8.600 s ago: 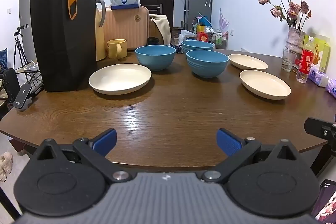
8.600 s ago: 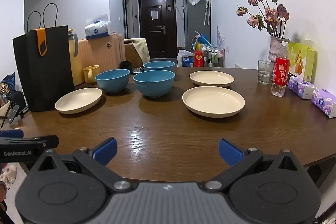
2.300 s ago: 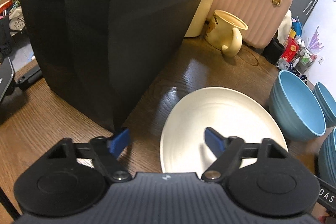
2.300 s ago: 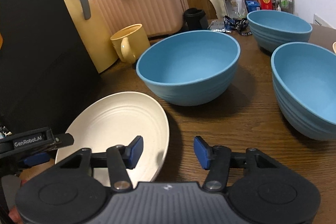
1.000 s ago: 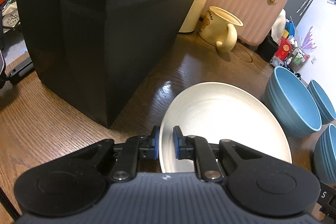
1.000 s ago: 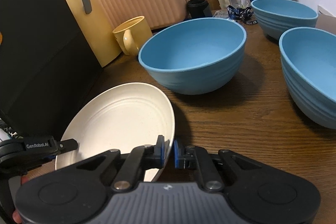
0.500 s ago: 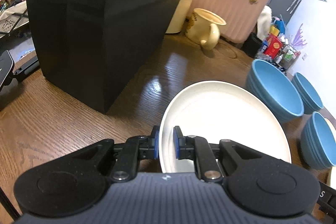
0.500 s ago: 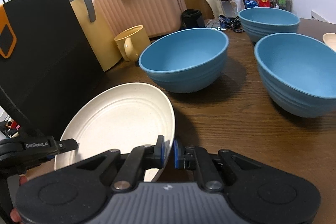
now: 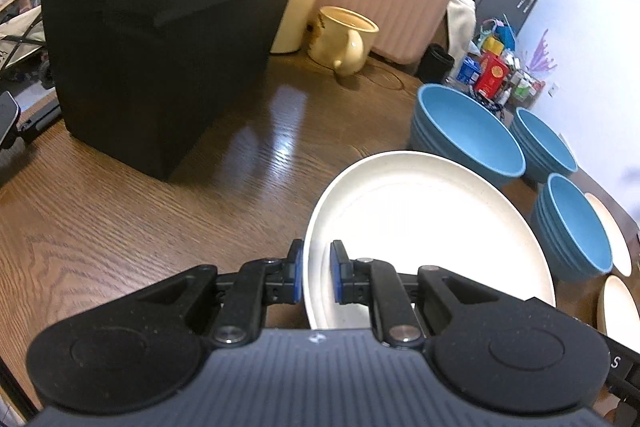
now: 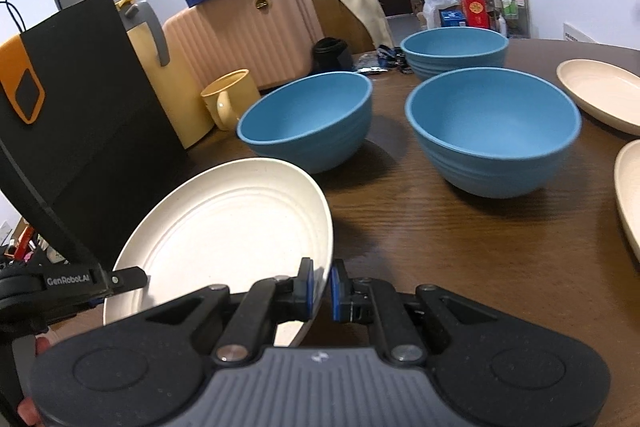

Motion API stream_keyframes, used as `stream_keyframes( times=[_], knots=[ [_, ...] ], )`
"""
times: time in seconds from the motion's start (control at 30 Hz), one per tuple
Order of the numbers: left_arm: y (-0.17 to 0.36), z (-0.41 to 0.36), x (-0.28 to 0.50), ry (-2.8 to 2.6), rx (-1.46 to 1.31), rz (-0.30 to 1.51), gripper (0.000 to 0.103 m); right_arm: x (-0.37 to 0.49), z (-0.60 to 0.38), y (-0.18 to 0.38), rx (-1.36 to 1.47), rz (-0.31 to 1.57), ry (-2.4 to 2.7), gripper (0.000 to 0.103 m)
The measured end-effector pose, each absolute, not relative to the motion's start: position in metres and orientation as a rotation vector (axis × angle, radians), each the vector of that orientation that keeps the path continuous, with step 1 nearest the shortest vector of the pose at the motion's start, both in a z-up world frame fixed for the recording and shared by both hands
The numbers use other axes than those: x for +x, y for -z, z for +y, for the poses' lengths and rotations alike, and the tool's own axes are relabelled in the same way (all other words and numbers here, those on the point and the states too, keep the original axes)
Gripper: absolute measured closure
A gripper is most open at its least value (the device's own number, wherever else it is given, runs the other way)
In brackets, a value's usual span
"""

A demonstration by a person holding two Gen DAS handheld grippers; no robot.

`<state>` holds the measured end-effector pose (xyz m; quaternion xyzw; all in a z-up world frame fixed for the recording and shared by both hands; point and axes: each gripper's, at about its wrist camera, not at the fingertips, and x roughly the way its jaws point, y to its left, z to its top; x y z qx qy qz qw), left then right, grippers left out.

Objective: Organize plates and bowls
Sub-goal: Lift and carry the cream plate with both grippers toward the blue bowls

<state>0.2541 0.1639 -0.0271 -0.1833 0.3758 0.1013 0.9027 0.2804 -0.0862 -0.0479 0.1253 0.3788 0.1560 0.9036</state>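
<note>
A cream plate (image 9: 424, 227) (image 10: 224, 231) hangs a little above the brown table, held at two sides. My left gripper (image 9: 315, 275) is shut on its near left rim. My right gripper (image 10: 321, 291) is shut on its right rim. Beyond the plate stand three blue bowls: a near-left one (image 10: 308, 121) (image 9: 468, 139), a near-right one (image 10: 492, 131) (image 9: 572, 227) and a far one (image 10: 452, 49) (image 9: 540, 143). Two more cream plates (image 10: 600, 93) (image 10: 630, 191) lie at the right edge of the right wrist view.
A tall black paper bag (image 9: 160, 27) (image 10: 76, 107) stands on the left of the table (image 9: 120, 219). Behind it are a yellow jug (image 10: 160, 75) and a yellow mug (image 9: 346, 39) (image 10: 230, 99). A pink ribbed suitcase (image 10: 248, 39) stands past the table's far edge.
Both grippers, shut on the plate, have carried it up and to the right, away from the black bag. More bare table now shows between bag and plate.
</note>
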Motion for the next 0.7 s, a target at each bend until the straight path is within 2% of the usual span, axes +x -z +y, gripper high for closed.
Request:
stream_keyframes(
  times=[0.7],
  knots=[
    [0.054,0.111,0.273,-0.119,-0.301,0.837,0.089,0.274,-0.133,0.078,0.278,0.813,-0.207,0.095]
  ],
)
